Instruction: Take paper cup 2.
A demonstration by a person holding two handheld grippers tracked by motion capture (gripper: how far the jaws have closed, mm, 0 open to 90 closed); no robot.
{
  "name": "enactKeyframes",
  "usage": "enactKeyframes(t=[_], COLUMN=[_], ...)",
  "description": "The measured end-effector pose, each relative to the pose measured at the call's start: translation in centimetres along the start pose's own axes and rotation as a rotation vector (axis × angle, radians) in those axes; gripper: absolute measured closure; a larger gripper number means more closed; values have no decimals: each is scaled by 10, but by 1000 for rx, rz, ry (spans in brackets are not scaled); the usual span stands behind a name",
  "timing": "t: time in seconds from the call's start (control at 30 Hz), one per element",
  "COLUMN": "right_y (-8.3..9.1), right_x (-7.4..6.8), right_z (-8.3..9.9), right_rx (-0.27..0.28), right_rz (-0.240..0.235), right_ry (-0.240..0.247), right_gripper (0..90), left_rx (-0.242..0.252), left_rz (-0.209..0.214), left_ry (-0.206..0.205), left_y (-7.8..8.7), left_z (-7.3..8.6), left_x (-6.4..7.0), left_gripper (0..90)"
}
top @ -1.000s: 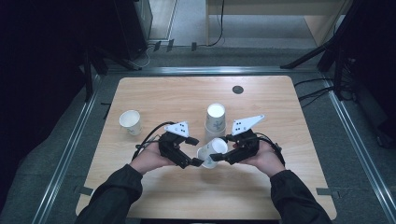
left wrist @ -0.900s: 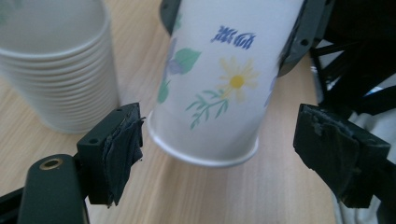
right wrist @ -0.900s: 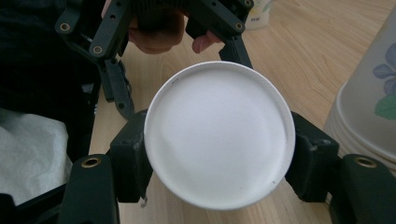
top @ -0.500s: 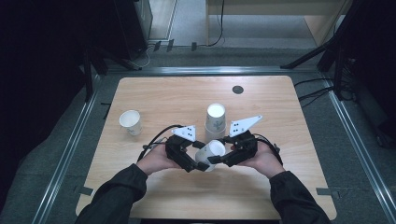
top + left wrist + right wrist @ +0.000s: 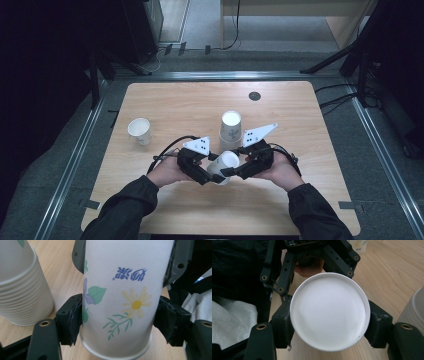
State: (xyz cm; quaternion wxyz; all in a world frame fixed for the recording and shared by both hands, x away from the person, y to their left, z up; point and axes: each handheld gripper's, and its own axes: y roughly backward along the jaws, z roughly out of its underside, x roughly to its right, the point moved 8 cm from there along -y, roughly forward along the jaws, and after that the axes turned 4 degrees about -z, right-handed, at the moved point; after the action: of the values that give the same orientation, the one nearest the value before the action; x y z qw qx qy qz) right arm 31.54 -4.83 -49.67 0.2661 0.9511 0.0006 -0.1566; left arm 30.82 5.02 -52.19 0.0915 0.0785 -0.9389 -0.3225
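Observation:
A white paper cup [image 5: 224, 165] with a flower print [image 5: 125, 307] hangs tilted above the table's near middle, held between both grippers. My left gripper [image 5: 210, 175] [image 5: 120, 325] is shut on it, its pads [image 5: 72, 322] pressing the cup's sides. My right gripper [image 5: 233, 170] [image 5: 329, 322] is shut on the same cup from the other side, and its view faces the cup's flat white base [image 5: 329, 315]. The right gripper's jaws rise behind the cup in the left gripper view.
An upside-down stack of paper cups [image 5: 230, 127] [image 5: 20, 290] stands just beyond the grippers. A single upright cup [image 5: 140, 131] sits at the table's left. A dark round grommet [image 5: 254, 96] lies near the far edge of the wooden table [image 5: 300, 210].
My left gripper has moved right to the cup that the right gripper holds and has shut on it. The right gripper has barely moved.

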Motion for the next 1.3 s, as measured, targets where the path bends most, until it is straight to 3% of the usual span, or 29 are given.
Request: enactKeyframes(t=[0.4, 0.57, 0.7, 0.93, 1.17, 1.23, 1.3], right_y=[1, 8, 12, 12, 13, 13, 14], right_x=[-2, 1, 6, 11, 12, 12, 14], right_z=[0, 6, 13, 26, 31, 32, 32], right_rx=[-16, -36, -57, -116, -122, -122, -117], right_rz=[-11, 4, 38, 72, 91, 98, 111], right_ry=[-5, 3, 1, 9, -4, -7, -8], right_gripper=[330, 320, 307, 307, 304, 304, 304], left_rx=[-15, 12, -38, -80, -184, -203, -198], left_rz=[30, 34, 6, -27, -51, -37, -51], left_ry=[15, 39, 8, 22, -3, 1, 3], left_y=[3, 9, 15, 30, 39, 40, 43], left_z=[2, 0, 1, -1, -4, -4, -5], left_x=[1, -2, -6, -16, -22, -22, -24], left_gripper=[333, 331, 326, 324, 315, 308, 310])
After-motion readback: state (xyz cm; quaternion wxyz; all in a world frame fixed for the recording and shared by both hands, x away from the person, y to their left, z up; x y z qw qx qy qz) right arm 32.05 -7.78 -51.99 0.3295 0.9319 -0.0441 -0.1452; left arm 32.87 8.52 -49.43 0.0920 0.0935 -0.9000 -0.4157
